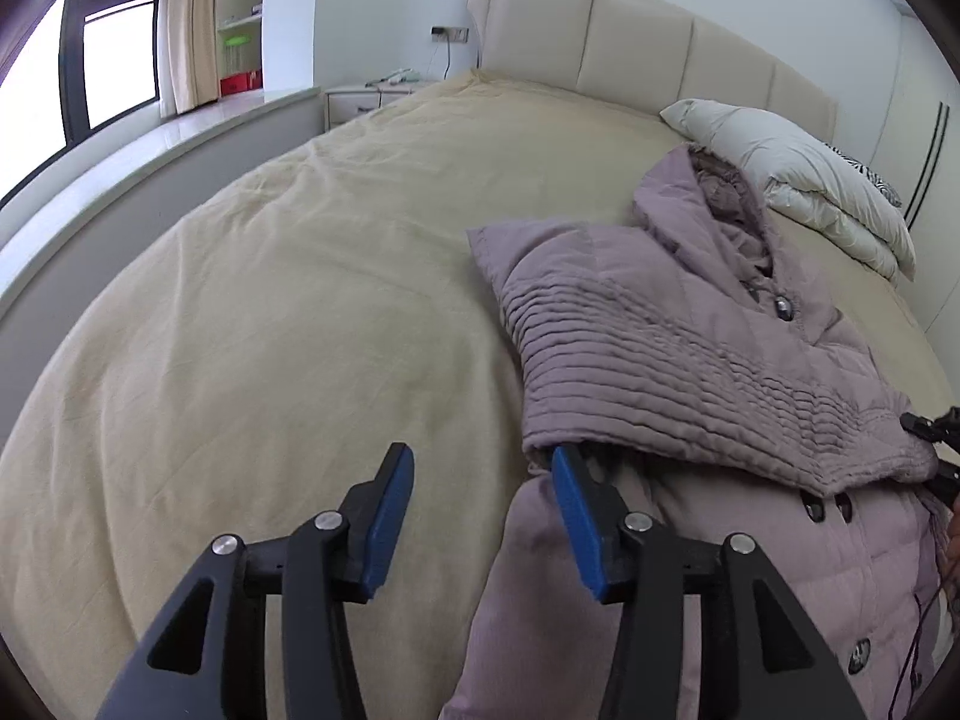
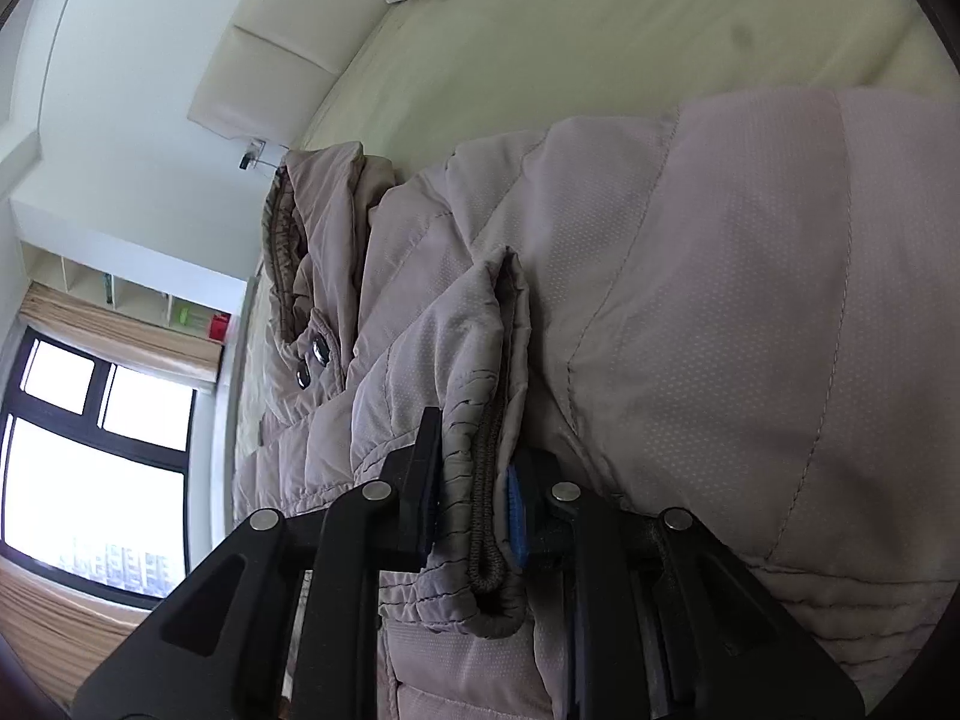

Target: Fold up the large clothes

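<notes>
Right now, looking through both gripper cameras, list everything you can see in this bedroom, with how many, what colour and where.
coat: one, dusty pink, on the right side of the bed, a sleeve folded across its front
bedspread: one, pale yellow, covering the bed
headboard: one, cream, padded, at the far end of the bed
duvet: one, white, folded, by the headboard
nightstand: one, white, left of the headboard
window: one, black frame, far left
curtain: one, beige, beside the window
shelves: one set, white, right of the curtain
left hand-held gripper: black with blue pads, open, at the coat's edge
right hand-held gripper: black with blue pads, closed on the coat's cuff
</notes>
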`<act>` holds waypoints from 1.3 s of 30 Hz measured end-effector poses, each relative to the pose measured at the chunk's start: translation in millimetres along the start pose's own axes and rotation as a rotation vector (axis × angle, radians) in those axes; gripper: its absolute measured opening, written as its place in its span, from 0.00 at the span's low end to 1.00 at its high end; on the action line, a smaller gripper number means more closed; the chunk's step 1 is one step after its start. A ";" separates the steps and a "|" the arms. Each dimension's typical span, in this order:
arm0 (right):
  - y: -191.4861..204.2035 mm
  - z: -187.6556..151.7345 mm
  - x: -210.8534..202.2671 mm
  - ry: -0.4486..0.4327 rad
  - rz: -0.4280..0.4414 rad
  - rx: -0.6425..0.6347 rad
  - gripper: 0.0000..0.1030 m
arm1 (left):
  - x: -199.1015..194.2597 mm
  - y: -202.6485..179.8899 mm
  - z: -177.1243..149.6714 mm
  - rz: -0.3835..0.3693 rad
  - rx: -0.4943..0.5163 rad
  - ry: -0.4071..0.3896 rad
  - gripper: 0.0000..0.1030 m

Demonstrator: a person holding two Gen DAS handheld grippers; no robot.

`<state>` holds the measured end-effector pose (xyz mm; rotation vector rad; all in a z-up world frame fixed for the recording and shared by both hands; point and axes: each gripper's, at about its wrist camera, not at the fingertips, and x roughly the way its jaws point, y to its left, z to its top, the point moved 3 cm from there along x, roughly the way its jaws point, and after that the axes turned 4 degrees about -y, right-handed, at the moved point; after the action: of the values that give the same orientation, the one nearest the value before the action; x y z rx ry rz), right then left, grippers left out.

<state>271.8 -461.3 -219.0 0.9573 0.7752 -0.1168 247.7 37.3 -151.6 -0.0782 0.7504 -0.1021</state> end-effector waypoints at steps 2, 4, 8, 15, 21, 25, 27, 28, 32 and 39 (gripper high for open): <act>10.3 5.1 -10.0 -0.014 -0.041 -0.057 0.24 | -22.6 -4.8 11.5 0.008 0.037 -0.073 0.51; 15.9 11.1 -22.9 -0.057 -0.090 -0.099 0.27 | -31.2 -11.3 33.9 -0.008 0.056 -0.128 0.55; 27.2 11.4 -74.8 -0.234 -0.165 -0.113 0.63 | 9.5 -35.4 74.9 0.001 0.159 -0.115 0.57; 86.1 -11.4 -57.9 -0.076 -0.061 -0.312 0.63 | 117.6 -40.1 62.5 0.055 0.234 0.108 0.47; 55.3 -21.3 9.7 -0.012 -0.073 -0.300 0.34 | 127.6 -30.2 41.5 0.060 0.270 0.078 0.51; 52.7 -21.3 5.9 -0.014 -0.078 -0.296 0.33 | 109.8 -25.5 54.0 0.069 0.224 0.082 0.47; 61.4 -22.0 -10.6 -0.039 -0.112 -0.316 0.37 | 80.8 -33.0 56.6 0.105 0.245 -0.005 0.46; 68.1 -22.0 -18.8 -0.070 -0.093 -0.345 0.37 | 71.6 -37.3 54.2 0.101 0.252 -0.029 0.46; 83.4 -37.3 -32.9 -0.089 -0.106 -0.426 0.52 | 91.6 -50.5 25.3 0.106 0.340 0.041 0.48; 63.9 -54.1 -18.5 -0.047 -0.170 -0.406 0.55 | 74.6 -48.0 34.0 0.120 0.314 0.026 0.55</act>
<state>255.4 -386.2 -181.0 0.5019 0.7981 -0.1234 322.0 -18.1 -172.1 0.2669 0.7556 -0.1052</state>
